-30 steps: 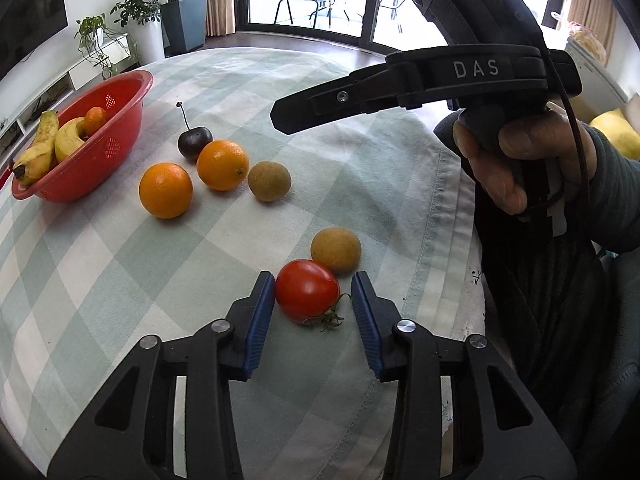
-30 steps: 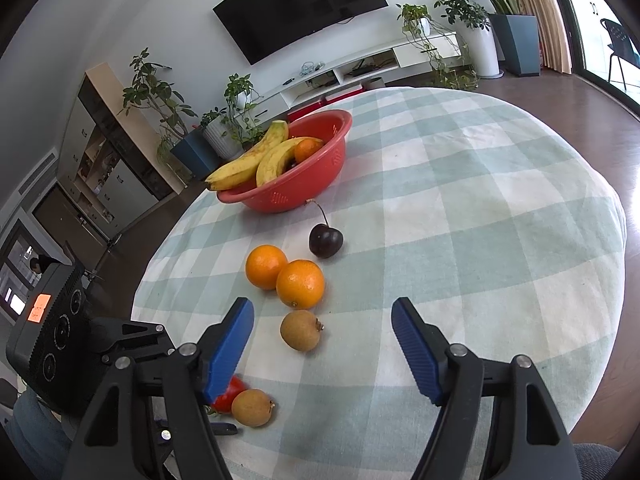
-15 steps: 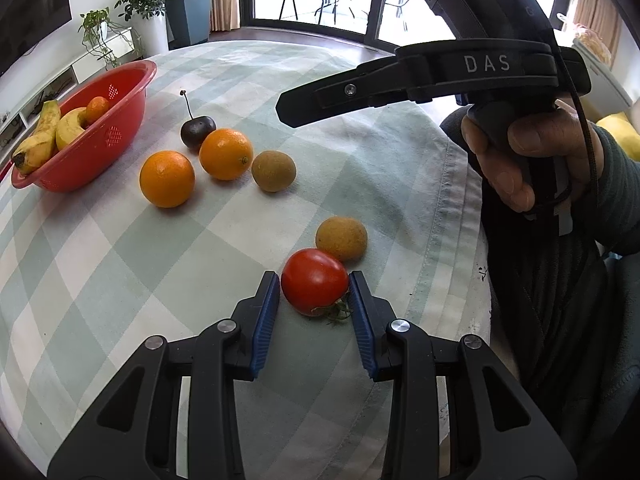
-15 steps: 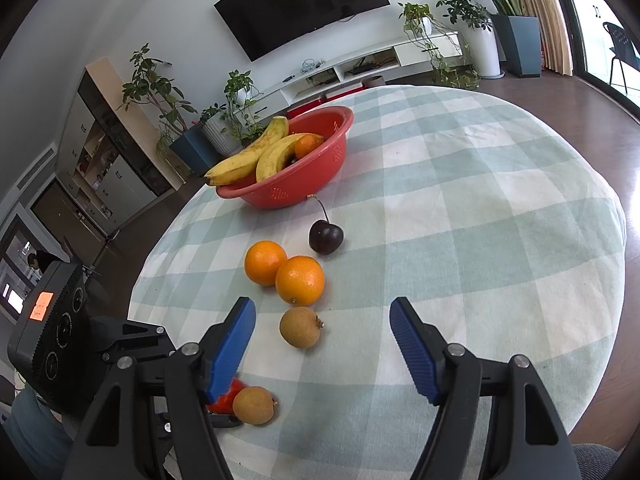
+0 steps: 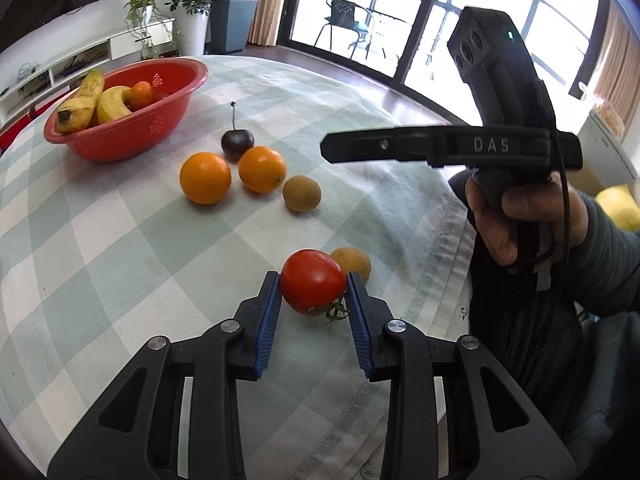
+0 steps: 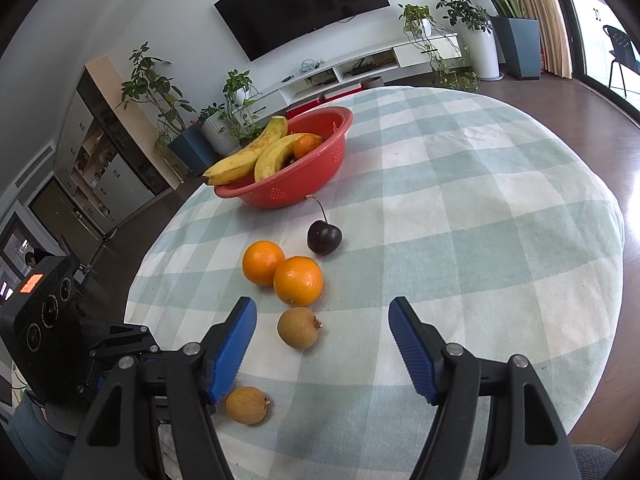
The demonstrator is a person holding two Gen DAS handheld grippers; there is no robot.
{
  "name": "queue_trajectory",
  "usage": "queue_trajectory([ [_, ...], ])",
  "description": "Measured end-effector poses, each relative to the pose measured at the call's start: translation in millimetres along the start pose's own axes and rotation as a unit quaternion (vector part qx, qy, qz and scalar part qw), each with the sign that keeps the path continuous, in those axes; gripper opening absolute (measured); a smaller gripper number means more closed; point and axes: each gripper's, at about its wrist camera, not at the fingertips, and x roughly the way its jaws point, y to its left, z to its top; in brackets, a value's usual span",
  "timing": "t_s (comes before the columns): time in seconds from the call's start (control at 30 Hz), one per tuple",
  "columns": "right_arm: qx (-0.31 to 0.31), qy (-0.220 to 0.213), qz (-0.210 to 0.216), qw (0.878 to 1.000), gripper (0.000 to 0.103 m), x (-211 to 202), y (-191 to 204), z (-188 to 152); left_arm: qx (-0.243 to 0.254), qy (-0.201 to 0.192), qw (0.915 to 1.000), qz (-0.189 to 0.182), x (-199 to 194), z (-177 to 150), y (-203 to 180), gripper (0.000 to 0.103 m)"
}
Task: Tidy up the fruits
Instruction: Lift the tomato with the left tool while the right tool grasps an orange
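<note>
Left gripper [image 5: 313, 294] jaws have just been closing and now pinch the tomato [image 5: 312, 281], which sits low over the checked tablecloth [image 5: 100, 240] just in front of a small brown fruit [image 5: 352, 262]. Right gripper [image 6: 323, 344] hangs wide and empty above the cloth. Red bowl [image 5: 132, 128] with bananas [image 5: 82, 100] sits well apart.

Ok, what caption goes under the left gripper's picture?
Left gripper squeezes a red tomato on the checked tablecloth.
</note>
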Motion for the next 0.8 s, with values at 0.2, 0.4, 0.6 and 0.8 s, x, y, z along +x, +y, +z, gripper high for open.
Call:
queue_trajectory([
  [0.2,-0.017,0.008,-0.012,1.000,0.070,3.6,5.6,2.1,-0.087,-0.049,0.9950,0.004,-18.4,-3.9,21.2,0.031],
  [0.4,-0.055,0.030,-0.044,0.997,0.066,14.8,18.2,8.9,-0.136,-0.080,0.9875,0.005,-29.5,-14.7,35.5,0.031],
  [0.6,-0.106,0.071,-0.067,0.990,0.064,42.3,35.2,20.8,-0.141,-0.086,0.9863,0.006,-32.8,-18.6,38.0,0.031],
  [0.8,-0.135,0.103,-0.082,0.982,0.058,68.0,42.0,27.3,-0.153,-0.092,0.9840,0.005,-36.7,-22.9,40.6,0.031],
])
